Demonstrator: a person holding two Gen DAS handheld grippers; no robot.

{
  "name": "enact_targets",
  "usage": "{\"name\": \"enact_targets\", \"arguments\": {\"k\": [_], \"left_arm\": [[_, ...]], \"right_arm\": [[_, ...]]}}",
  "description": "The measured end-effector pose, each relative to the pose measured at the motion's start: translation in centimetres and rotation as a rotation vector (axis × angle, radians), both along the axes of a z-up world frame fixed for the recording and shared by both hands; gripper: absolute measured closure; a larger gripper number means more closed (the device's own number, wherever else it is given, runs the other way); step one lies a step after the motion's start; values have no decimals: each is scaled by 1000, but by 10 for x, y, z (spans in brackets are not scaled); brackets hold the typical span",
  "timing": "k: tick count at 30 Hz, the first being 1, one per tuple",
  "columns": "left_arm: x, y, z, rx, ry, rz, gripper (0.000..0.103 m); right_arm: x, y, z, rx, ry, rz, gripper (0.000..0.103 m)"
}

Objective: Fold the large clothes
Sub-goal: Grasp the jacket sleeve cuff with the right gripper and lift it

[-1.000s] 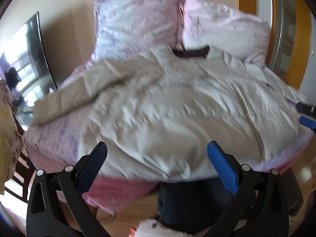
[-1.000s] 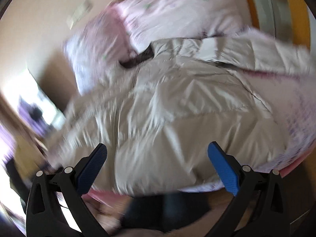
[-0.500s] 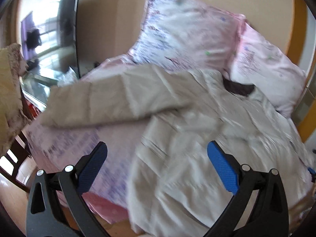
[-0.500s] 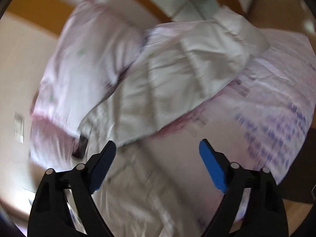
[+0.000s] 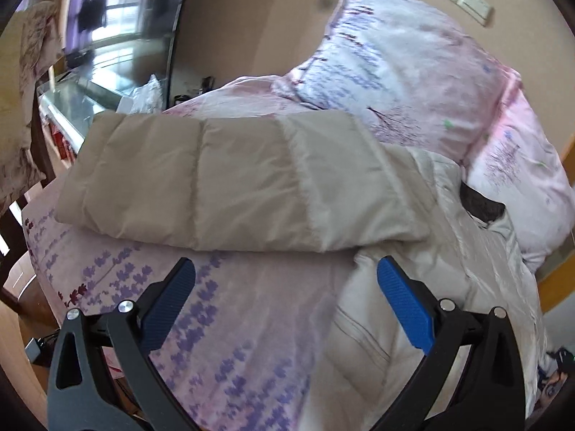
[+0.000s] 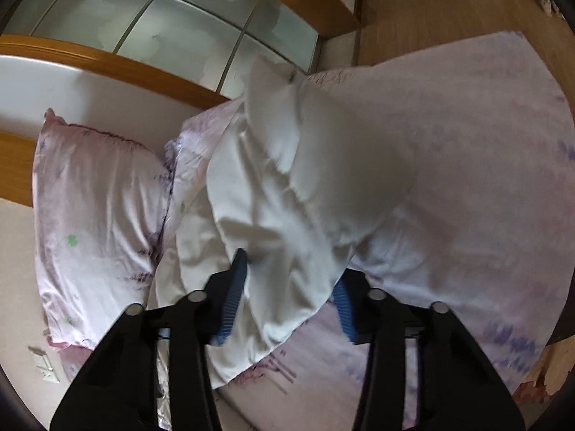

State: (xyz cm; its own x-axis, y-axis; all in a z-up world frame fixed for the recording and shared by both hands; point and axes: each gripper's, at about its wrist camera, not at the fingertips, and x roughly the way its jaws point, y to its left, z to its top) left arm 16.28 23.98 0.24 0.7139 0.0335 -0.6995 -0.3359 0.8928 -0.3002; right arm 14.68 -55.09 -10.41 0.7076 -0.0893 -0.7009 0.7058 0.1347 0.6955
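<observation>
Nothing readable is showing anywhere I look: no lettering, label, brand or number on the bedding, the jacket, the wall plates or anything else.

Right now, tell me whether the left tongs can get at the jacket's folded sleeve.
Probably yes. The left tongs stand open and empty, and the sleeve lies just ahead across the bed with only bare sheet between. Nothing blocks the way.

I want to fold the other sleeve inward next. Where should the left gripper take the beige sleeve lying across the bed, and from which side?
Probably the sleeve at its cuff end, toward the picture's left, approached from the near long edge. That edge lies free on the sheet, and the left gripper stands open before it.
</observation>
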Motion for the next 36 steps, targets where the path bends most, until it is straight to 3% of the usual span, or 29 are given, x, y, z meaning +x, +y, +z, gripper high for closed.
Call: {"name": "enact_targets", "arguments": {"k": [4,7,11,14,17,24,30,36], "left_arm": [[3,3,-5,28,-13,21,2],[1,3,-2,59,-73,22,2],[3,3,1,76,-101,10,2],[9,5,-3,48,-45,-6,2],[15,12,-12,-5,4,-7,2],[7,28,-14,-86,-30,7,2],[4,34,-13,-115,-46,15,2],[2,28,-5,-72,-69,-19,2]], "right_arm": [[-1,-1,4,-68,42,11,89],[6,6,21,-160,74,33,96],[18,22,57,-317,113,73,98],[34,37,83,-417,110,110,98],[53,60,114,-509,78,170,98],[105,143,180,-690,-38,377,98],[146,209,203,-758,-113,542,98],[172,252,203,-772,-122,644,98]]}}
